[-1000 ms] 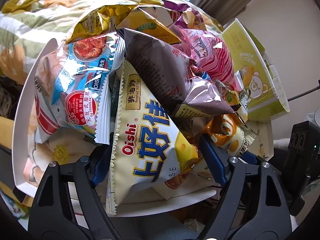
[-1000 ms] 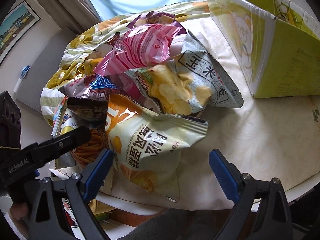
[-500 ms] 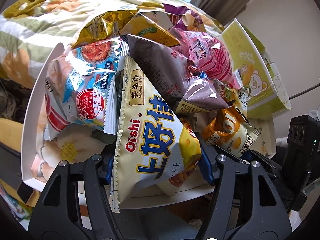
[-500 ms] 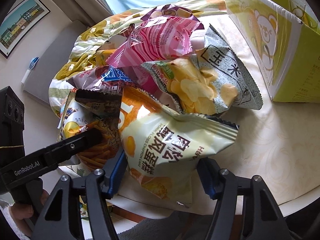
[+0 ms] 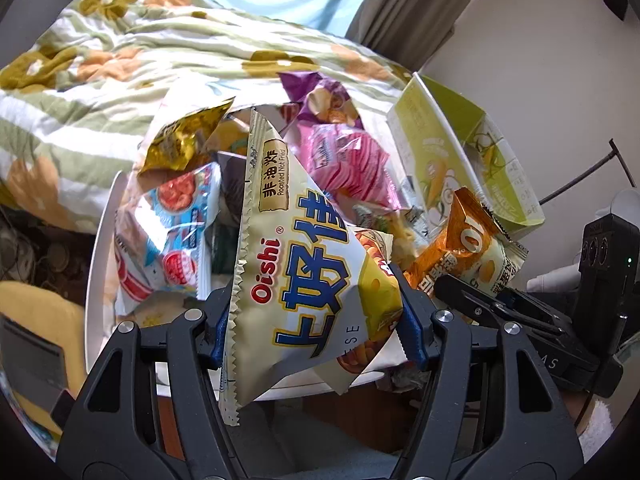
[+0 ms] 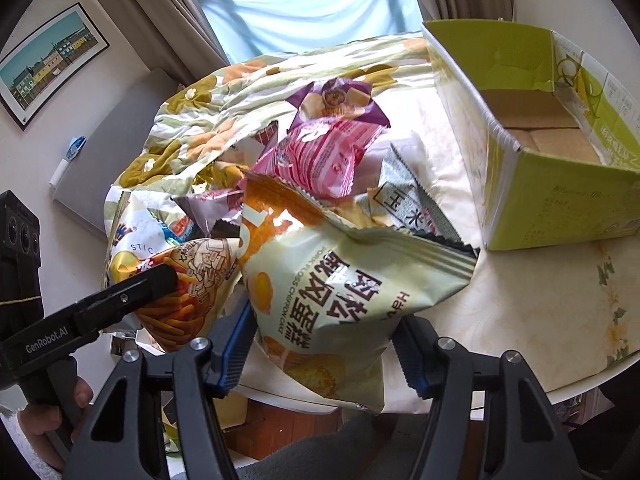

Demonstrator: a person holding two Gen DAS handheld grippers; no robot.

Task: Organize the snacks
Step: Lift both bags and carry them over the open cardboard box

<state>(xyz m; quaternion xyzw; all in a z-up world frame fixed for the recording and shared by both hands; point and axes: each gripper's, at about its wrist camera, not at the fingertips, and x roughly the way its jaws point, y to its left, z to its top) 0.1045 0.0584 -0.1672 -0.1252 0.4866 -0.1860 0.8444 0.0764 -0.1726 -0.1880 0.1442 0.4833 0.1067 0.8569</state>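
The left gripper (image 5: pixel 312 316) has its jaws squeezed on the light, puffy Oishi bag (image 5: pixel 304 280) between them, and the right gripper (image 6: pixel 320 332) squeezes the slippery cake bag (image 6: pixel 340 300) at its bottom.

Daylight comes through a pale blue sheer curtain (image 6: pixel 316 8) over the window, flanked by grey-brown drapes (image 6: pixel 168 20). Plain off-white walls (image 5: pixel 532 52) surround the scene. A black-framed picture of coloured houses (image 6: pixel 48 60) hangs on one wall. A floral quilt in green, orange and white (image 5: pixel 132 64) lies rumpled beside a round white table (image 6: pixel 532 312) with a faint flower-print top.
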